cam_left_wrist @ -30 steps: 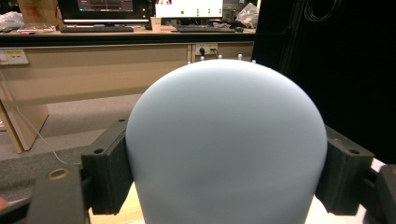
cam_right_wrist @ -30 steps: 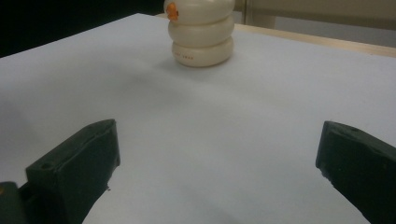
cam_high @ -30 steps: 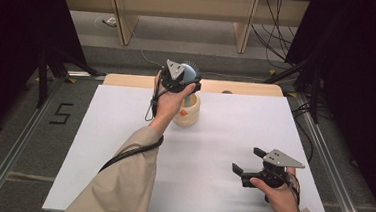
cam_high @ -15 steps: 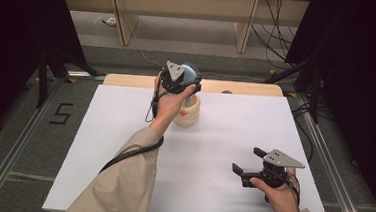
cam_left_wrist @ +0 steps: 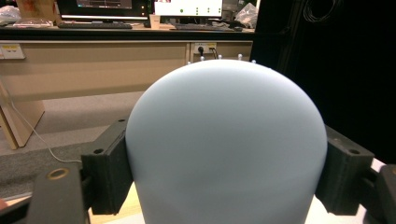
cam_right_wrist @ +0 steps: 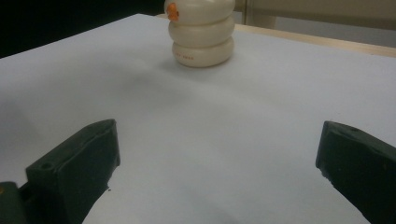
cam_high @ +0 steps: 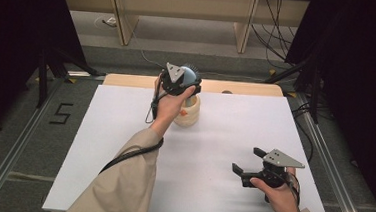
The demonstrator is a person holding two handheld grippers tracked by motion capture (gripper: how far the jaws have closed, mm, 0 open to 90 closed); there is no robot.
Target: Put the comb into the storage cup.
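Observation:
A pale blue dome (cam_left_wrist: 226,149) sits between the two black jaws of my left gripper (cam_left_wrist: 226,172), and the pads press on its sides. In the high view the left gripper (cam_high: 180,83) holds the dome (cam_high: 191,74) just above a cream ribbed pot (cam_high: 189,113) at the far middle of the white table (cam_high: 113,141). Whether dome and pot touch I cannot tell. The pot (cam_right_wrist: 201,35) looks like stacked rings with an orange spot. My right gripper (cam_high: 247,160) rests near the front right, open, with nothing between its jaws (cam_right_wrist: 224,158).
A wooden strip (cam_high: 252,89) runs along the table's far edge. Beyond it stand desk legs and loose cables on the floor. Metal rails flank the table, and a "5" (cam_high: 62,113) is marked on the floor at the left.

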